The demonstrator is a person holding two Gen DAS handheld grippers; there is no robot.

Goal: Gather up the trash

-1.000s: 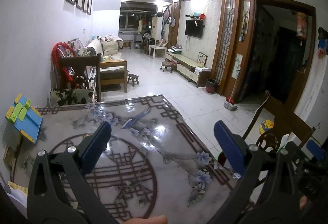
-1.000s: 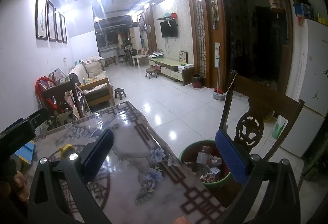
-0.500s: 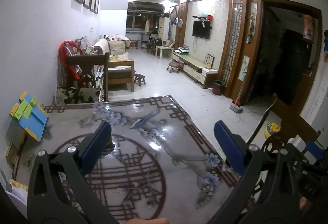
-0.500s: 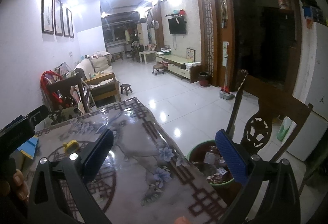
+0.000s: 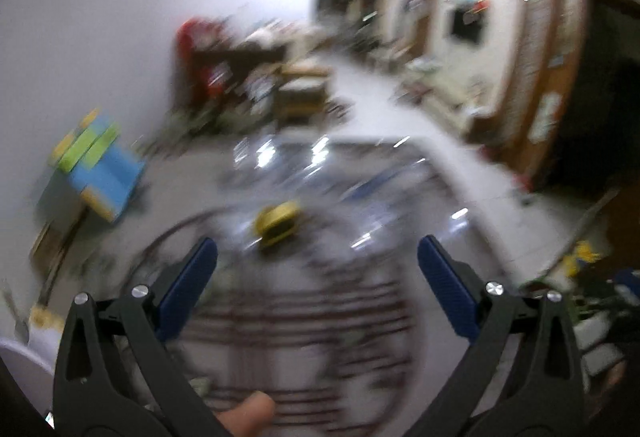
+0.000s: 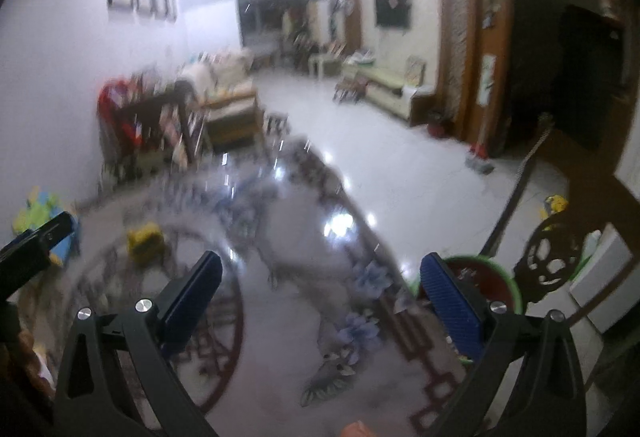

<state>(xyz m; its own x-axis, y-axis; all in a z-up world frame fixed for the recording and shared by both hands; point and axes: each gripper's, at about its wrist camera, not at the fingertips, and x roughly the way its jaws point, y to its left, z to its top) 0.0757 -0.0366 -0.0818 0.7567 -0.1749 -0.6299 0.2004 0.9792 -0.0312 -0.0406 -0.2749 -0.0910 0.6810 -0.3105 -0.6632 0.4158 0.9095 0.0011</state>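
Both views blurred. We note the left gripper (image 5: 316, 257) over the patterned table (image 5: 304, 321), jaws wide, nothing between its 2 blue pads. A small yellow object (image 5: 278, 223) lies on the table just ahead of it, apart from the pads. The right gripper (image 6: 320, 273) also stands wide and empty. The green trash bin (image 6: 486, 279) sits beside the table's right edge, behind the right pad.

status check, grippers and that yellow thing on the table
Left gripper open, empty. Right gripper open, empty. Yellow item on the table, ahead of left gripper, untouched. Green bin beside the table. Path looks clear; views blurred.
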